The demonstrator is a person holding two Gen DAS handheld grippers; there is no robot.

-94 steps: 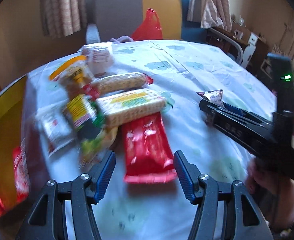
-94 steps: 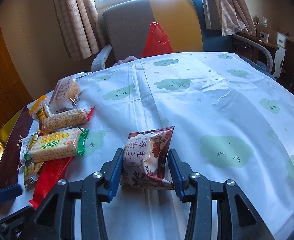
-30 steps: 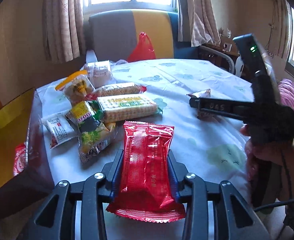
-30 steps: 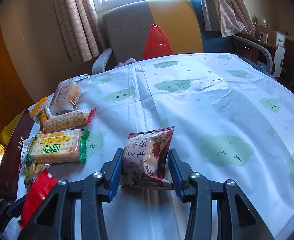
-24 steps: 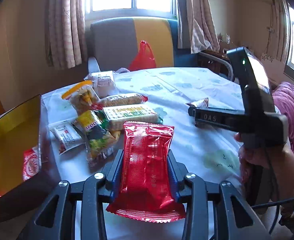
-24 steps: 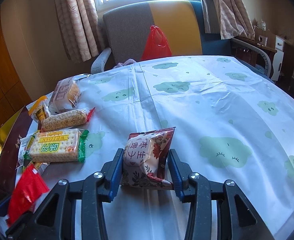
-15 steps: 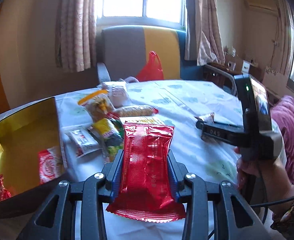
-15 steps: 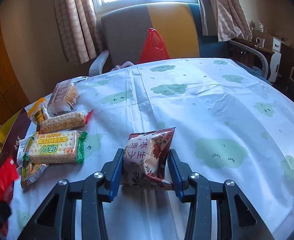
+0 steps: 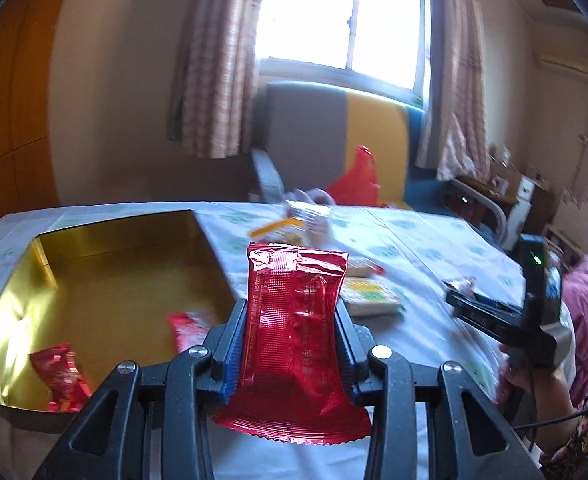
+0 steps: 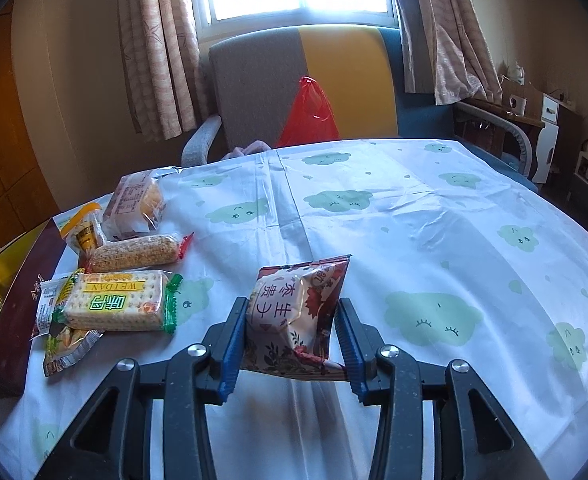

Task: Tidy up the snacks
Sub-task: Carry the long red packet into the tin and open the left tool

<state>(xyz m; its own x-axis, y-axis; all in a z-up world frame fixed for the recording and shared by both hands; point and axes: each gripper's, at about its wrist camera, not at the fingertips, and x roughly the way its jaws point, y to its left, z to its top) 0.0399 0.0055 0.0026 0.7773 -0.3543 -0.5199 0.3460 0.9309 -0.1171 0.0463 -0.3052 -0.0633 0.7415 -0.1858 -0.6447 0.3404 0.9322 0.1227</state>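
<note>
My left gripper (image 9: 292, 336) is shut on a long red foil snack pack (image 9: 294, 320) and holds it in the air beside the right edge of an open gold tin box (image 9: 106, 272), which holds two red packets (image 9: 64, 376). My right gripper (image 10: 292, 332) is shut on a small brown and white snack pouch (image 10: 297, 312) low over the cloud-print tablecloth (image 10: 433, 248). It also shows in the left wrist view (image 9: 459, 286). A cracker pack (image 10: 114, 306), a puffed-grain bar (image 10: 134, 256) and several other snacks lie at the table's left.
The gold box's dark outer wall (image 10: 18, 312) stands at the left of the table. An armchair (image 10: 305, 88) with a red plastic bag (image 10: 309, 114) stands behind the table. The person's hand and the right gripper's body (image 9: 533, 320) are at the right.
My left gripper closed on the red pack, lifted it off the table and swung left towards the gold box. My right gripper kept hold of the pouch and hardly moved.
</note>
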